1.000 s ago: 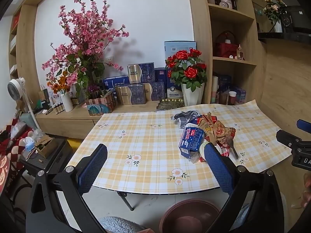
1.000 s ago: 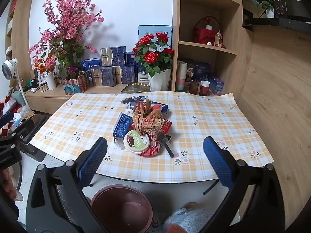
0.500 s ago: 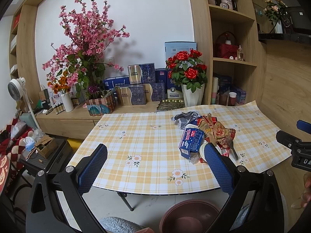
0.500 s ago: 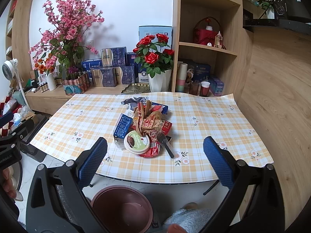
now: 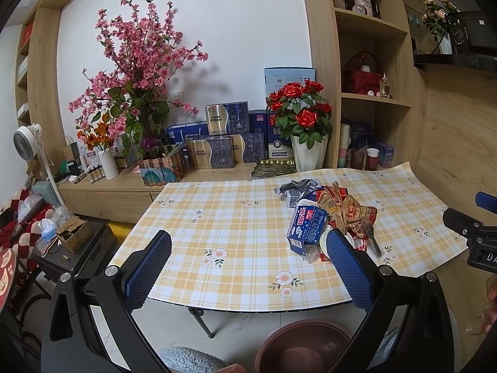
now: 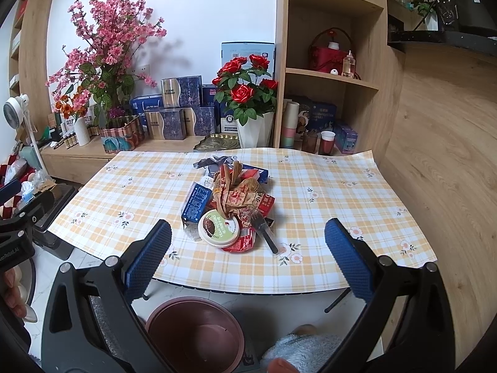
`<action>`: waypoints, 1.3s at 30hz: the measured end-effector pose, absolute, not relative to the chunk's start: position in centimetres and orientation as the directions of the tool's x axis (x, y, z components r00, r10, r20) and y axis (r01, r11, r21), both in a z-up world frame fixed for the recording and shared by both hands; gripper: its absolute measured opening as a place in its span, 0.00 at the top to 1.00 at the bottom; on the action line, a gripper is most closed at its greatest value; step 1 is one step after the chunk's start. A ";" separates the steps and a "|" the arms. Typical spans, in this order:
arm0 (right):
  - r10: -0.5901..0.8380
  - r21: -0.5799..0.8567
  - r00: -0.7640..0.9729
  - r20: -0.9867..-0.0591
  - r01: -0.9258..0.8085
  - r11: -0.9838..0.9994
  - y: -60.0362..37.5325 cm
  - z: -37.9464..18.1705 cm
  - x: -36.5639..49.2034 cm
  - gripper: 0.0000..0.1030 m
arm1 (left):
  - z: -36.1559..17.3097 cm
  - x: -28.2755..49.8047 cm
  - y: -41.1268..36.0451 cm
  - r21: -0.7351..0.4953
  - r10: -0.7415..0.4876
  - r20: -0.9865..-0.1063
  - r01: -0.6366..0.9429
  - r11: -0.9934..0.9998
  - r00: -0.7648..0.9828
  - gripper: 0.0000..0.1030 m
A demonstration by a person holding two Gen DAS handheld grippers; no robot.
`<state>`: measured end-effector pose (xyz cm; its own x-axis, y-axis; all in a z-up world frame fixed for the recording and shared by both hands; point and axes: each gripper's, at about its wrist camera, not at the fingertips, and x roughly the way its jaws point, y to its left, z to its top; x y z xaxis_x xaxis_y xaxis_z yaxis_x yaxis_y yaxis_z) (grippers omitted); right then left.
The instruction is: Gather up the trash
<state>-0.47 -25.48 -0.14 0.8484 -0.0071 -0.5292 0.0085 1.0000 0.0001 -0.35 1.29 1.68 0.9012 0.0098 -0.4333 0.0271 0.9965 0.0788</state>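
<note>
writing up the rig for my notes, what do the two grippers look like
Both look alike. The left gripper and the right gripper each have two black angular arms with silver screw heads at the joints. Each arm ends in a blue finger pad with a fine knurled texture. White lettering, only partly readable, marks each gripper's black body where it shows in the other's view. No cables or sleeves show.

A heap of trash (image 6: 231, 205), crumpled wrappers, blue carton (image 6: 195, 202), round lid (image 6: 218, 227) and black fork (image 6: 263, 231), lies mid-table (image 6: 326, 205).
</note>
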 end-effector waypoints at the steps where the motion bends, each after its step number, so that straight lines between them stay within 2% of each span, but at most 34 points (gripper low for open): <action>1: -0.007 0.003 0.849 -0.528 0.010 1.000 -25.6 -0.1 -0.5 0.05 | 1.8 -0.3 1.3 0.080 0.009 -0.433 0.029 0.996 0.901 0.05; 33: -0.014 0.008 0.853 -0.522 0.021 1.000 -25.9 -0.6 -0.8 0.05 | 0.8 -0.5 0.7 0.083 0.012 -0.434 0.026 0.996 0.901 0.05; 39: 0.066 0.080 0.861 -0.505 -0.029 0.996 -26.2 -1.3 -1.3 0.05 | 0.5 -0.2 1.0 0.047 -0.037 -0.409 0.062 0.997 0.912 0.05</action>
<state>-1.26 -26.24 -1.34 0.8606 0.0661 -0.5050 -0.0293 0.9963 0.0803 -0.23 0.95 0.48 0.9117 -0.0375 -0.4093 0.0621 0.9970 0.0471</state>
